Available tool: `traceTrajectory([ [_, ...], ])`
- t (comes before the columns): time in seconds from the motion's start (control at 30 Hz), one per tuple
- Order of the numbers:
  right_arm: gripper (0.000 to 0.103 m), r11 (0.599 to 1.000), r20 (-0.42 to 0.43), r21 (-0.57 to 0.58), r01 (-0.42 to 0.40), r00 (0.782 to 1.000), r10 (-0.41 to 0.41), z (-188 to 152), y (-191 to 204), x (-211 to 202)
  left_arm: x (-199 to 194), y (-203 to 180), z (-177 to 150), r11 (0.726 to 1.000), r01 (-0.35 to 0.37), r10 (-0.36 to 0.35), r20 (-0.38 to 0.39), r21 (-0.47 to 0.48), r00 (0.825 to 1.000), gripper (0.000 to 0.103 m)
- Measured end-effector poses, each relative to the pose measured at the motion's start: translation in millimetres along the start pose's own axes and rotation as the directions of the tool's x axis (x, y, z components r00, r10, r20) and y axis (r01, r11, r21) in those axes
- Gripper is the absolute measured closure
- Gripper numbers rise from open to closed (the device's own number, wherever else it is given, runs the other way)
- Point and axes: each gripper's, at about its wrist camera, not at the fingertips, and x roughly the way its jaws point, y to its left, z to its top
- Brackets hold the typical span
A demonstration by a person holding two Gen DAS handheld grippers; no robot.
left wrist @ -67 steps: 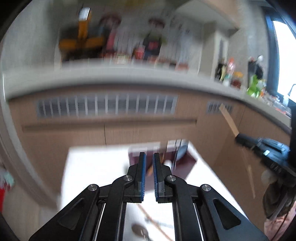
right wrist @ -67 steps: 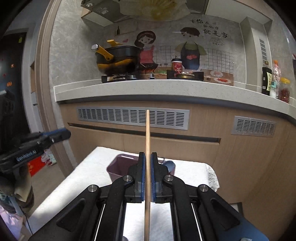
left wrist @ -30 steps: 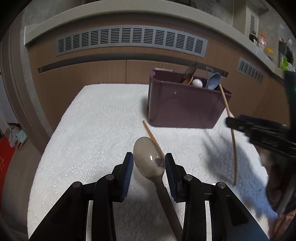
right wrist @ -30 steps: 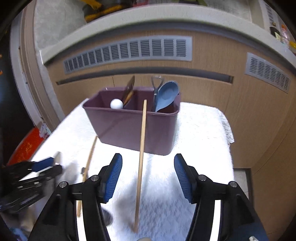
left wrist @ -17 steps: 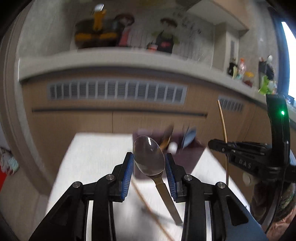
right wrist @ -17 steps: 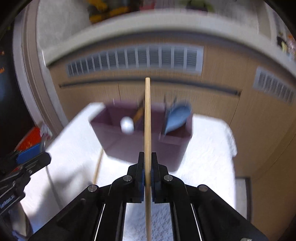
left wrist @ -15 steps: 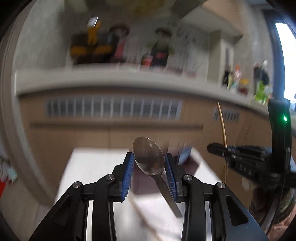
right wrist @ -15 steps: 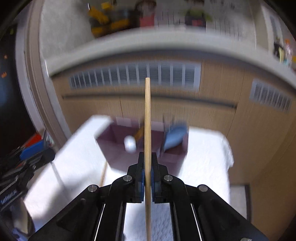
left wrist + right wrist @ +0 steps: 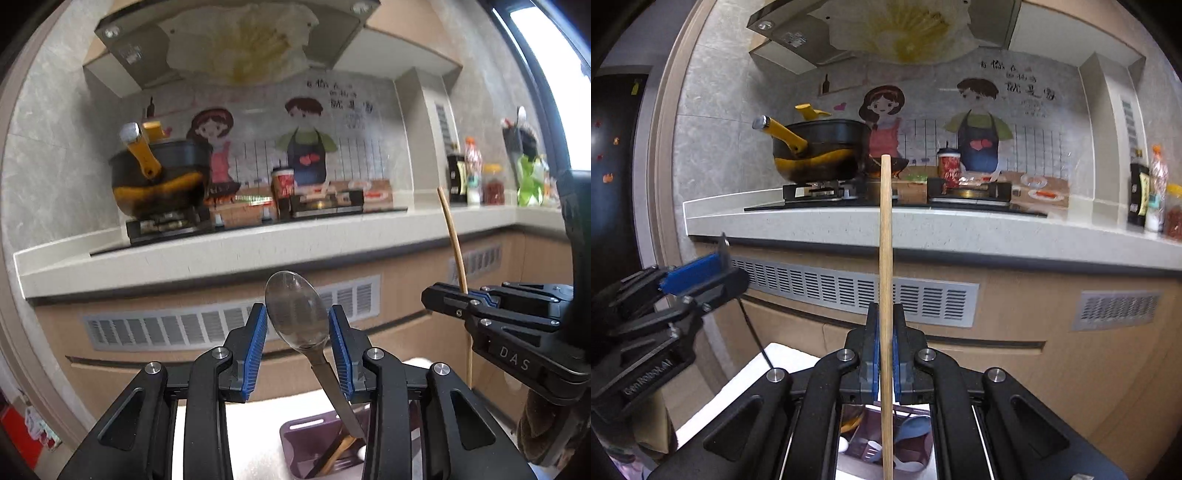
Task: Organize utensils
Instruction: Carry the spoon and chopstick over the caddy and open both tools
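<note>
Spoon (image 9: 297, 314) sits bowl-up, clamped in left gripper (image 9: 298, 339), above purple bin (image 9: 295, 443) on the surface. Right-wrist view adds: chopstick (image 9: 885, 295) upright, pinched in right gripper (image 9: 885, 354), jaws nearly together, bin's blue spoon (image 9: 912, 424) below.

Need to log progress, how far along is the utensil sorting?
Partway. The purple caddy already holds a blue spoon and other utensils. In hand: the left tool holds a metal spoon by its bowl, and the right tool is clamped on a wooden chopstick. Both remain to be dropped in.
</note>
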Motion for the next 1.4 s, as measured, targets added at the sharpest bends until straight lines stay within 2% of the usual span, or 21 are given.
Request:
traceTrajectory([
  [0.23,0.098,0.999,-0.057,0.009,0.035,0.998,-0.035,-28.3,-5.9,49.7,41.8,0.9,-32.9,1.0,0.001,-0.001,-0.067,-0.003,0.998,0.068],
  [0.47,0.098,0.999,-0.056,0.012,0.047,0.997,-0.046,-53.2,-8.8,75.8,66.2,-2.1,-60.9,1.0,0.008,-0.009,-0.123,-0.008,0.992,0.068],
  [0.63,0.098,0.998,-0.092,-0.02,0.063,0.994,-0.065,-75.3,-8.9,89.1,75.8,-7.0,-82.1,0.998,0.061,-0.065,-0.194,-0.031,0.979,0.067],
  [0.7,0.092,1.0,-0.135,-0.012,0.011,0.991,-0.012,-84.3,-10.2,89.1,77.2,-7.6,-88.1,0.994,0.092,-0.101,-0.23,-0.052,0.968,0.066],
  [0.77,0.06,1.0,-0.177,0.01,-0.02,0.984,0.022,-88.8,-13.0,85.4,73.0,-5.1,-89.9,0.992,0.098,-0.116,-0.253,-0.083,0.96,0.062],
  [0.83,0.056,1.0,-0.155,-0.003,0.027,0.988,-0.027,-88.3,-13.9,69.1,60.7,3.0,-83.5,0.989,0.082,-0.108,-0.228,-0.12,0.968,0.058],
  [0.9,0.052,0.998,-0.127,-0.025,0.065,0.99,-0.068,-82.4,-13.7,48.5,43.8,16.5,-73.3,0.985,0.054,-0.086,-0.191,-0.165,0.978,0.044],
  [0.93,0.04,0.997,-0.114,-0.022,0.08,0.99,-0.082,-79.2,-14.7,39.0,32.5,24.2,-67.8,0.981,0.038,-0.072,-0.173,-0.19,0.982,0.034],
  [0.97,0.024,0.995,-0.094,-0.016,0.096,0.991,-0.097,-76.2,-15.7,28.7,23.5,29.5,-65.2,0.978,0.026,-0.06,-0.161,-0.205,0.985,0.032],
  [1.03,0.007,0.991,-0.041,0.0,0.131,0.991,-0.131,-72.9,-16.0,5.1,7.8,35.9,-65.3,0.975,-0.005,-0.031,-0.156,-0.222,0.987,0.032],
  [1.13,0.002,0.988,-0.026,0.012,0.155,0.988,-0.154,-76.4,-13.2,-17.7,-6.1,43.3,-73.6,0.967,-0.032,-0.017,-0.194,-0.251,0.981,0.028],
  [1.27,0.002,0.989,-0.066,0.006,0.148,0.987,-0.147,-90.5,-6.5,-34.8,-24.3,48.4,-106.7,0.953,-0.058,-0.033,-0.293,-0.296,0.956,0.023],
  [1.4,0.002,0.99,-0.1,-0.021,0.139,0.985,-0.14,-108.6,5.4,-43.6,-40.8,44.6,-144.3,0.95,-0.061,-0.06,-0.373,-0.305,0.926,0.023],
])
